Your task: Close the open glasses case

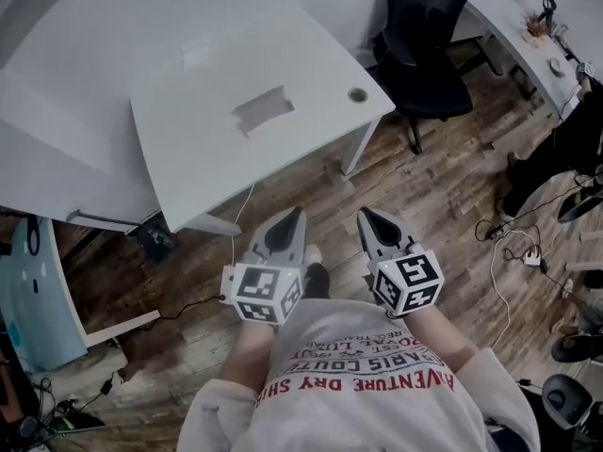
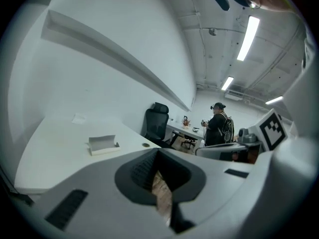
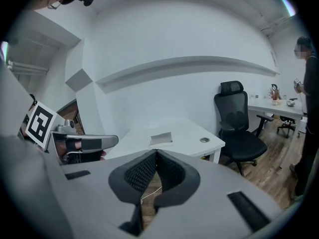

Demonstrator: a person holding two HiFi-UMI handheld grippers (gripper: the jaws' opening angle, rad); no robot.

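Note:
The glasses case (image 1: 262, 109) is pale grey and lies open on the white table (image 1: 311, 64), its lid raised. It also shows small and far off in the left gripper view (image 2: 103, 144) and in the right gripper view (image 3: 161, 139). My left gripper (image 1: 296, 215) and right gripper (image 1: 366, 217) hang side by side close to my body, over the wooden floor, well short of the table's near edge. Both point toward the table. In each gripper view the jaws meet with nothing between them: left gripper (image 2: 158, 152), right gripper (image 3: 156, 151).
A black office chair (image 1: 424, 45) stands right of the table. A round cable grommet (image 1: 357, 94) sits at the table's right corner and a sheet of paper (image 1: 198, 55) behind the case. Cables (image 1: 513, 243) lie on the floor at right. A person (image 2: 218, 126) stands by a far desk.

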